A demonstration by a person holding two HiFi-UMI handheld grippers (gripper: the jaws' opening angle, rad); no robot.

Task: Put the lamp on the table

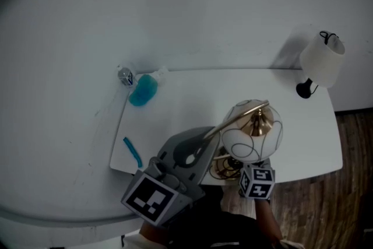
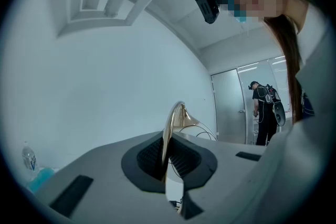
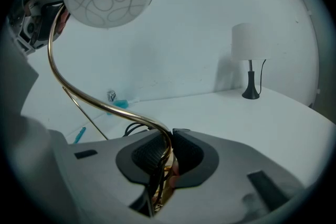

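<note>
Our left tool (image 2: 167,157) is clamped on the thin brass stem (image 2: 169,123) of the globe-shade lamp (image 1: 252,131). Our right tool (image 3: 169,152) grips the same stem low down, beside the black cord (image 3: 131,128), with the base at the white desk's (image 1: 192,102) near edge. We judge the smooth stem could twist in the pads and swing the top-heavy shade, or a base set this near the edge could tip off.

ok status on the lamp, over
left gripper, right gripper both shut on gold lamp stem. Shade over near edge of table. white-shade lamp, blue bottle well clear.
</note>
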